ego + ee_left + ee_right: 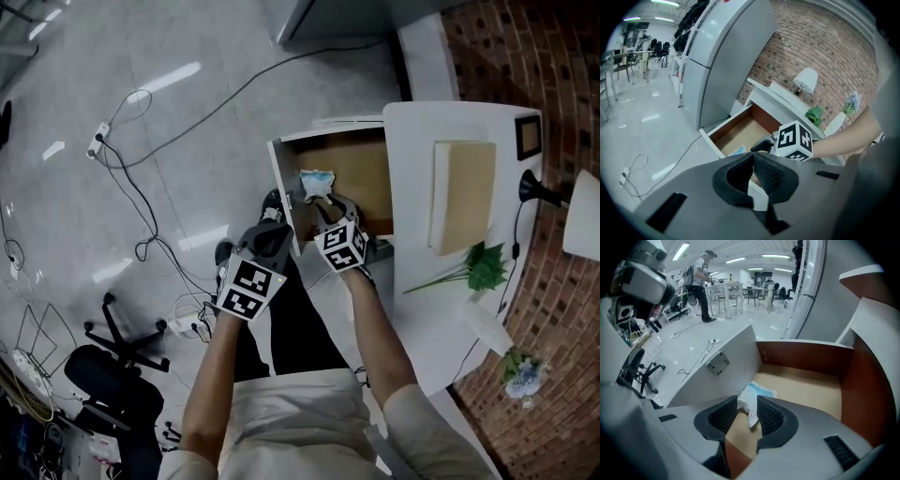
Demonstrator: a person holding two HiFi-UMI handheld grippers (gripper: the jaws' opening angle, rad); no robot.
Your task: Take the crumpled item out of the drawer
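The crumpled item, a white and light-blue wad, lies on the tan floor of the open drawer near its front panel. My right gripper reaches into the drawer from above. In the right gripper view its jaws stand apart with the crumpled item poking up between them, and the right gripper does not squeeze it. My left gripper hovers just outside the drawer front, beside the right one. In the left gripper view the left gripper has its tips together with nothing seen held, and the crumpled item shows beyond.
The drawer belongs to a white desk against a brick wall, carrying a beige box, a lamp and green leaves. Cables and an office chair are on the floor at left. A grey cabinet stands beyond the drawer.
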